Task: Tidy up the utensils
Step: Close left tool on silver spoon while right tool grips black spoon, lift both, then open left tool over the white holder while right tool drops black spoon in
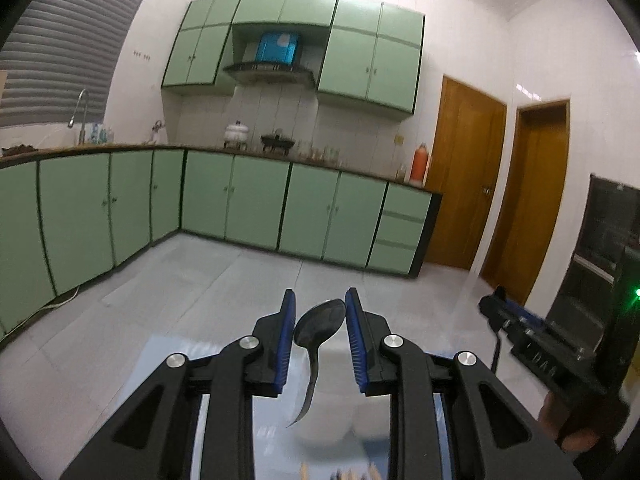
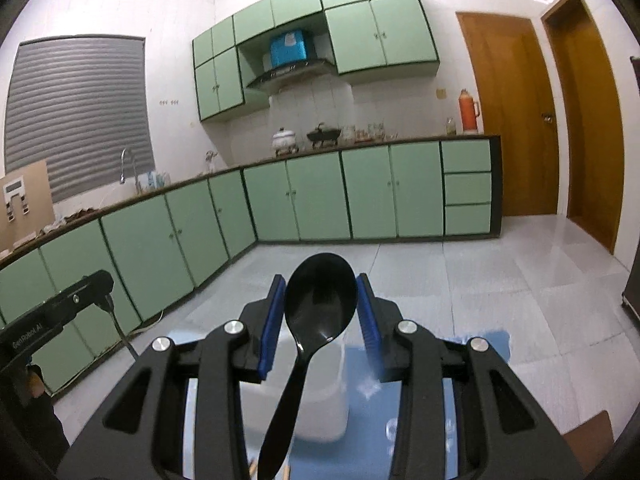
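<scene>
In the left wrist view my left gripper (image 1: 320,300) is shut on a shiny metal spoon (image 1: 320,322). Its bowl is pinched between the blue pads (image 1: 289,320) and its handle curves down toward the camera. In the right wrist view my right gripper (image 2: 321,280) is shut on a black plastic spoon (image 2: 320,296), bowl up between the pads (image 2: 365,300), handle slanting down to the left. Both grippers are raised and point out across the kitchen. A white container (image 2: 324,400) stands below the right gripper on a blue mat (image 2: 480,344); it shows blurred as the white container (image 1: 336,404) under the left one.
The right gripper (image 1: 520,328) shows at the right of the left wrist view; the left gripper (image 2: 60,312) shows at the left of the right wrist view. Wooden stick tips (image 1: 304,472) poke up at the bottom edge. Green cabinets (image 2: 304,200) and wooden doors (image 2: 516,120) stand far off across a tiled floor.
</scene>
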`<action>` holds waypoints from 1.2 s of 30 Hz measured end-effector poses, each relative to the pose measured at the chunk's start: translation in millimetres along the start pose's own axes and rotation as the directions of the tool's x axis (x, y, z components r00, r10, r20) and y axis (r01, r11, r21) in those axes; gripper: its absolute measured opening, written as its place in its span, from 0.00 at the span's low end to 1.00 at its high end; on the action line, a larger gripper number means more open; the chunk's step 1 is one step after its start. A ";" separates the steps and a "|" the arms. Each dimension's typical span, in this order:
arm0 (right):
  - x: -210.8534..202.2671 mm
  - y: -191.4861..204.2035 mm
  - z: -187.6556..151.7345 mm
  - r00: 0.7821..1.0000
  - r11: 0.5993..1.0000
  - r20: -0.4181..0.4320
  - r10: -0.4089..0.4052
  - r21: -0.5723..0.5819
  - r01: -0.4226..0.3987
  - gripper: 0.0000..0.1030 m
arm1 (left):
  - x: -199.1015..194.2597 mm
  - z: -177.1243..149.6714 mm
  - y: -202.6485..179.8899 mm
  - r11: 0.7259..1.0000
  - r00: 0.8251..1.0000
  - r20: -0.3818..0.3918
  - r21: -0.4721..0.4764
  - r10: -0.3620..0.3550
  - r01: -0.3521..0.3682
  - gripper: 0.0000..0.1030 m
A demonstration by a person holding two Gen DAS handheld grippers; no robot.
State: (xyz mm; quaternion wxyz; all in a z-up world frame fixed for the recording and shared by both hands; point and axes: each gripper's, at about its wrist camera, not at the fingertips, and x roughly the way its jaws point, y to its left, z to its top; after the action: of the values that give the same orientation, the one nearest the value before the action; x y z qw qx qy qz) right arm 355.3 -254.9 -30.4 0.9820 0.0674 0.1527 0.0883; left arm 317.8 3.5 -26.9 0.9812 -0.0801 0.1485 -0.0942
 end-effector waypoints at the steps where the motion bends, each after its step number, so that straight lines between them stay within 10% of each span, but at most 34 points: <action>1: 8.2 0.1 4.7 1.000 1.000 0.012 -0.007 0.000 0.007 0.33 | 7.7 4.8 -0.8 1.000 1.000 0.016 -0.008 -0.012 0.012 0.24; 18: 80.3 -10.6 5.6 0.998 0.998 0.004 -0.065 -0.026 0.065 0.33 | 50.5 24.0 3.6 0.991 0.987 0.126 -0.077 -0.097 0.107 0.21; 36: 99.6 -9.0 -32.7 0.993 0.995 -0.079 -0.085 -0.048 0.082 0.35 | 54.2 -15.2 8.1 0.985 0.993 0.001 -0.124 -0.117 0.116 0.09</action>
State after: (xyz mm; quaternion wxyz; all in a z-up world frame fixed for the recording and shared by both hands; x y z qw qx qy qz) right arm 439.9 -240.9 -91.4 0.9792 0.0351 0.1928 0.0533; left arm 365.3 -1.9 -57.7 0.9666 -0.1491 0.1525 -0.1423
